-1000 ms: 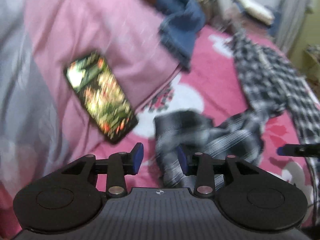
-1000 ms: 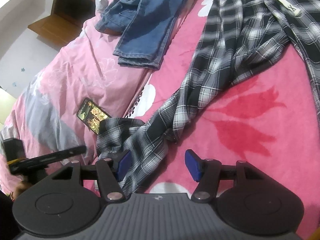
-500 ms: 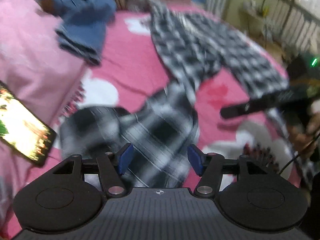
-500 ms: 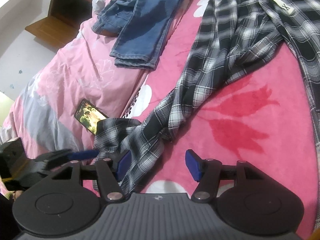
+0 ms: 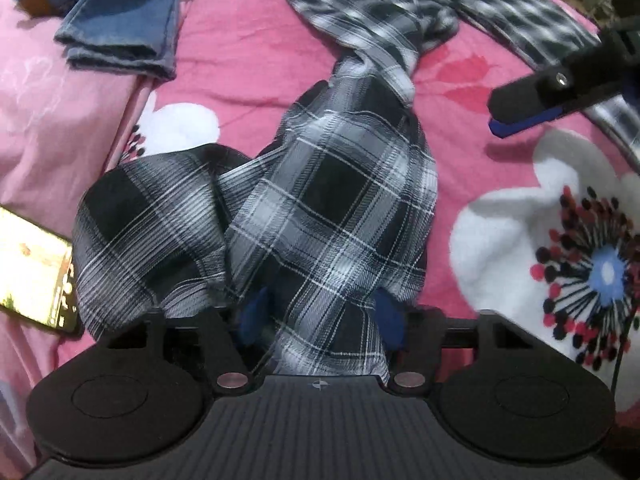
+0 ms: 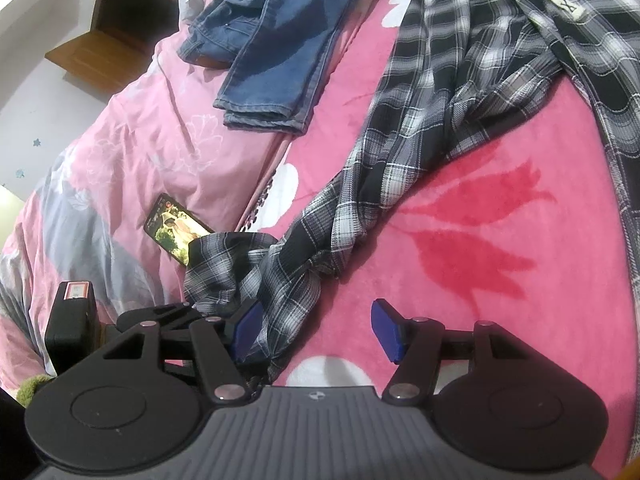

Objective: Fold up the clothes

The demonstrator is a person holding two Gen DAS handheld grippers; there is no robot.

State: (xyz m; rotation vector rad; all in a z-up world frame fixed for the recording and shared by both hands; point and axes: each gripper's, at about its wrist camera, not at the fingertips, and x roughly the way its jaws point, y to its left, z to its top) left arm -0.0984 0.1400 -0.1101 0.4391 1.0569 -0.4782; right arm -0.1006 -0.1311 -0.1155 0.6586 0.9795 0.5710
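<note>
With the left tongs [image 5: 320,316] wide around the bunched plaid trouser leg [image 5: 320,208] and the right tongs [image 6: 318,330] wide and empty, closing now risks pinching several twisted layers.

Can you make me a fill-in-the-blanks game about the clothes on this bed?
1. The left gripper has the leg end of the ____ trousers between its fingers.
2. The jeans are ____ in color.
3. Beside the trouser leg lies a lit ____.
4. The right gripper is ____.

Missing words: checked; blue; phone; open
</note>
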